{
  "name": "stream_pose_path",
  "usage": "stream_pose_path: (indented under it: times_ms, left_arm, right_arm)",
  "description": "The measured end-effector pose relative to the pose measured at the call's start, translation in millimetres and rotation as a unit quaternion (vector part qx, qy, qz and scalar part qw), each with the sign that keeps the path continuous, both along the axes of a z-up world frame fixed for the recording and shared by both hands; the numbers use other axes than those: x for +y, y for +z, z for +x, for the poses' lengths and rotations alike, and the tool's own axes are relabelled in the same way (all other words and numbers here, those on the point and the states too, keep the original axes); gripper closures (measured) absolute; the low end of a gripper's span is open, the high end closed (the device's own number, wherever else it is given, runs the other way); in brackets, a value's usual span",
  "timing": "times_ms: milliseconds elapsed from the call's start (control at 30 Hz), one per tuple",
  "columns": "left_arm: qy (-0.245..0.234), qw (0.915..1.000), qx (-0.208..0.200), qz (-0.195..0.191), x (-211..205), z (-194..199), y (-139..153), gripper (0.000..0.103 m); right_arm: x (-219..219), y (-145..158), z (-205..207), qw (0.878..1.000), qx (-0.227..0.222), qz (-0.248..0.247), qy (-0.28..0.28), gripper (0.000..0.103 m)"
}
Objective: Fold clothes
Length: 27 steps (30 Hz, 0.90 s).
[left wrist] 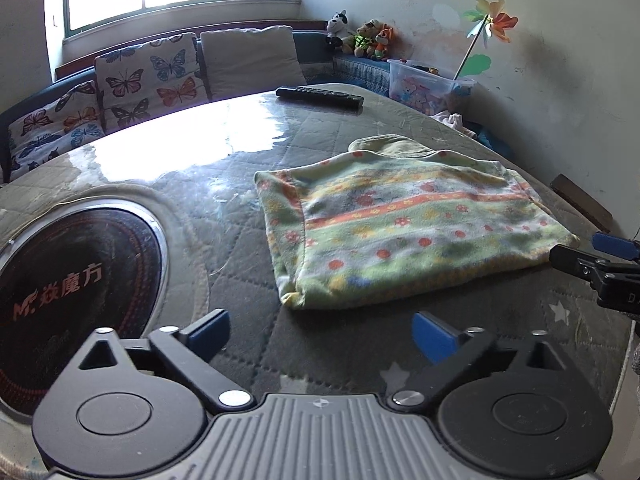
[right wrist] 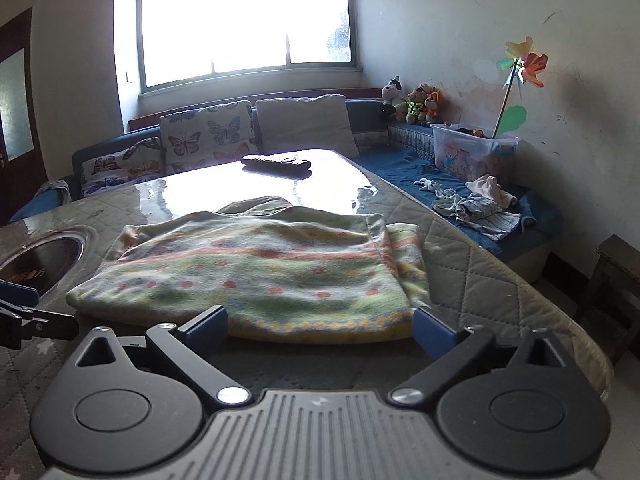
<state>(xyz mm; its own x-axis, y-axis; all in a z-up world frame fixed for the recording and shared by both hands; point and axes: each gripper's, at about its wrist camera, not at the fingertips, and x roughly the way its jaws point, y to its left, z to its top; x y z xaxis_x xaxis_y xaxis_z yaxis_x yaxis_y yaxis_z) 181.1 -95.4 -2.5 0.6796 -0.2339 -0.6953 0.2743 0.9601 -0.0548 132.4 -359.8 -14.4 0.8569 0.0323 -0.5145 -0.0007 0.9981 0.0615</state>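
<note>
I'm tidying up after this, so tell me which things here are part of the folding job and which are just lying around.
Part of the job:
- patterned fleece garment
- left gripper, open
- right gripper, open

Just lying about:
- remote control
- induction hob
- toy box
- small clothes on sofa

A folded garment [left wrist: 404, 224] lies on the desk [left wrist: 224, 208], a round inset burner [left wrist: 76, 280] to its left and a remote control [left wrist: 320, 97] behind it. Behind the desk runs a sofa [right wrist: 412, 168] carrying cushions [left wrist: 250, 60], with a toy bin [right wrist: 472, 150] toward the right.

Folded fleece garment [left wrist: 404, 228] on quilted table [left wrist: 248, 168], beyond wide-open left tool [left wrist: 322, 334]
</note>
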Motion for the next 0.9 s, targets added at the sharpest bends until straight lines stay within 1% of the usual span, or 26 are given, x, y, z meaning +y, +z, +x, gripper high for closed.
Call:
stream_pose_path:
  times_ms: [300,533,767,900]
  left_arm:
    - [0.009,0.9999,0.0,0.005,10,-14,-2,0.0]
    - [0.006,1.0,-0.005,-0.002,18,-27,-3,0.0]
    - [0.012,0.9999,0.011,0.002,22,-34,-7,0.0]
    - [0.009,0.9999,0.008,-0.002,24,-40,-7,0.0]
  right_arm:
    - [18,0,-8,1.0,0.007,0.004,0.002,0.0]
    - [33,-3,-15,1.0,0.02,0.011,0.008,0.0]
    - [44,-3,-22,0.999,0.025,0.015,0.013,0.0]
    - [50,-4,-24,0.999,0.029,0.011,0.015,0.0]
